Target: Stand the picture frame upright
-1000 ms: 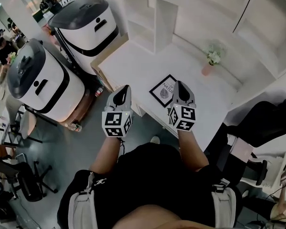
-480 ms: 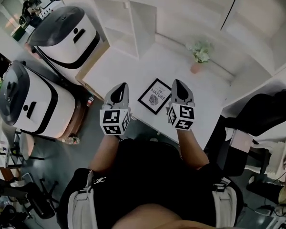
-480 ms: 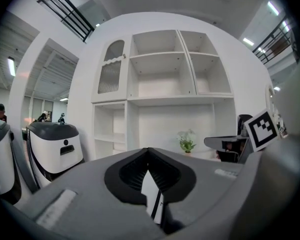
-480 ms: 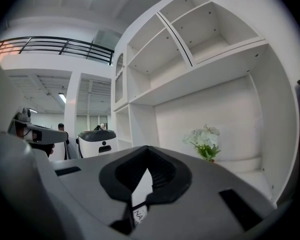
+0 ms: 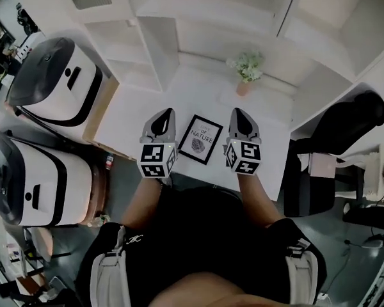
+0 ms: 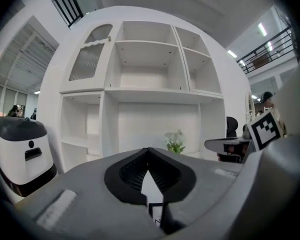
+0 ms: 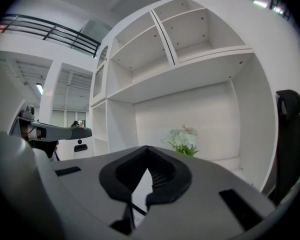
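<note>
The picture frame (image 5: 201,139) is seen lying flat on the white tabletop (image 5: 137,110), near its front edge. It is flanked by the left tool (image 5: 166,114) and the right tool (image 5: 237,112), each with its jaws closed together and nothing gripped. A small potted plant (image 5: 245,72) is set farther back, well apart from the frame.

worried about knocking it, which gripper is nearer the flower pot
Right. The right gripper is straight in front of the flower pot; the left gripper sits left of the picture frame.
</note>
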Motion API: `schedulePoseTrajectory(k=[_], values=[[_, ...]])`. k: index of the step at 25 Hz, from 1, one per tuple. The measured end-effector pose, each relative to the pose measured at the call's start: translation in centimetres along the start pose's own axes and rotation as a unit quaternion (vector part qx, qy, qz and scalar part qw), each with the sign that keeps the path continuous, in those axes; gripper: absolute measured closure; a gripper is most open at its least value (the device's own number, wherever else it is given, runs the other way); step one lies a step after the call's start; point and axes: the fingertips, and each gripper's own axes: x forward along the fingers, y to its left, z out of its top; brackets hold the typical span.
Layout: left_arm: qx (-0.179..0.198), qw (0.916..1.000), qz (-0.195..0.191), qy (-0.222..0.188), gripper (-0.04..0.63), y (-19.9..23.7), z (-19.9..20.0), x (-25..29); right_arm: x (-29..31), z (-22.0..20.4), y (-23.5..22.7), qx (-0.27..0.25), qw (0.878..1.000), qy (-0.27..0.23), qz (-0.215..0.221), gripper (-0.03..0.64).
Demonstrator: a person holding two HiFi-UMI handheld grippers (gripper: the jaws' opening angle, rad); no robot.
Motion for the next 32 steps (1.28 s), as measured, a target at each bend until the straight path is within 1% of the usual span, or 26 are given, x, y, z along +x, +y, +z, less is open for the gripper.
schedulePoseTrajectory(k=[3,6,8,11,15,19,22,26,31,32], values=[[-0.001,0.9993,-0.038,0.004,0.580,1.1,0.0,2.4,0.7,0.0,-0.5,0.007,0.999,-0.001,-0.041,0.617],[0.003,0.9966,-0.081,0.012,0.580,1.7,-0.4,4.6,0.9,-0.3,-0.8,0.020,0.996,-0.001,-0.085,0.617],[0.006,0.9932,-0.114,0.020,0.580,1.7,-0.7,5.7,0.8,-1.0,-0.7,0.028,0.993,0.004,-0.114,0.617],[0.014,0.9870,-0.157,0.029,0.580,1.6,-1.3,6.7,0.6,-2.1,-0.1,0.037,0.989,0.014,-0.145,0.617],[0.014,0.9799,-0.194,0.044,0.580,2.1,-2.2,7.7,0.2,-3.0,0.6,0.043,0.983,0.020,-0.178,0.617],[0.020,0.9753,-0.214,0.051,0.580,2.3,-2.4,8.2,-0.2,-3.5,0.5,0.048,0.978,0.019,-0.203,0.617],[0.022,0.9746,-0.217,0.048,0.580,2.6,-2.5,8.1,-0.4,-4.1,0.2,0.052,0.976,0.023,-0.212,0.617],[0.021,0.9750,-0.215,0.053,0.580,2.8,-3.1,8.0,-0.5,-4.6,-0.4,0.053,0.976,0.035,-0.208,0.617],[0.013,0.9725,-0.218,0.080,0.578,3.2,-4.3,8.1,-0.2,-5.7,-1.1,0.074,0.977,0.056,-0.190,0.617],[0.007,0.9715,-0.220,0.087,0.578,3.3,-4.6,8.2,-0.1,-6.0,-1.1,0.081,0.978,0.061,-0.181,0.594]])
